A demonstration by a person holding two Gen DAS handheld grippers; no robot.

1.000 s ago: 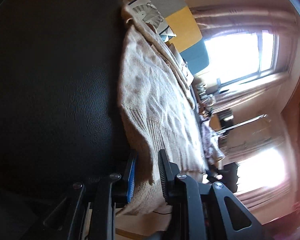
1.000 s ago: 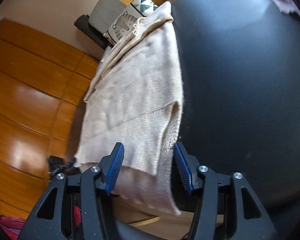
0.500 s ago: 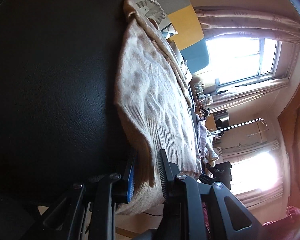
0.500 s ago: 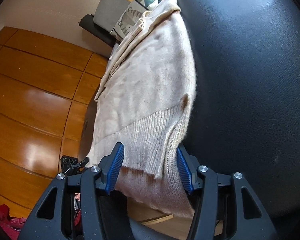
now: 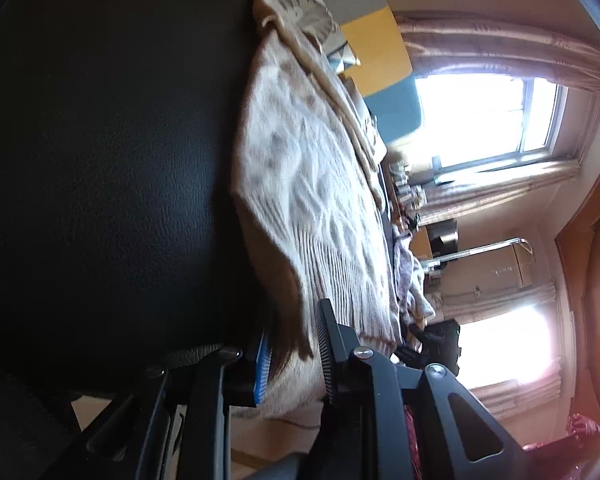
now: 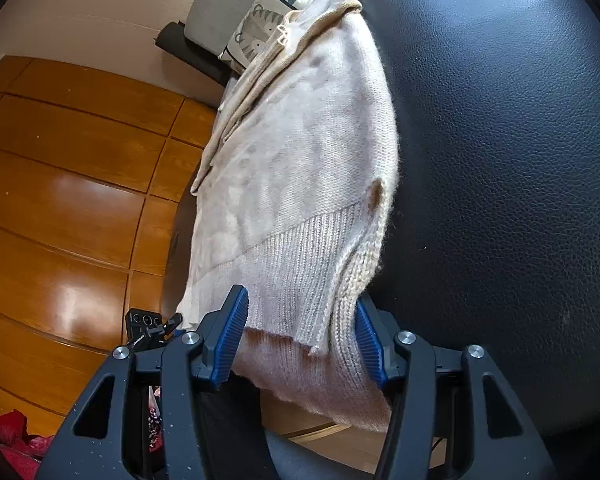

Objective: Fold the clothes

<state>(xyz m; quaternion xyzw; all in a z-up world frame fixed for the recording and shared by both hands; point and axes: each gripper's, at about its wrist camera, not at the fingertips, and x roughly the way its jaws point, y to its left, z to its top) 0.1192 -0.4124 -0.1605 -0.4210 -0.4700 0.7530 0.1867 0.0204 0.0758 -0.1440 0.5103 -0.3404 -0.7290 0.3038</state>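
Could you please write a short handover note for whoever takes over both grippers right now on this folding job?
Left gripper: shut on the ribbed hem of the beige sweater.
Right gripper: jaws stand wider, with the hem bunched between them; whether the pads press on it cannot be told.
Sweater: spread lengthwise over the black leather surface, its far end toward the patterned cushion, the near hem hanging past the edge.
Done: the hem is gathered at both grippers.
Left: probably carry the hem toward the far end to make the fold, then let go and smooth it.
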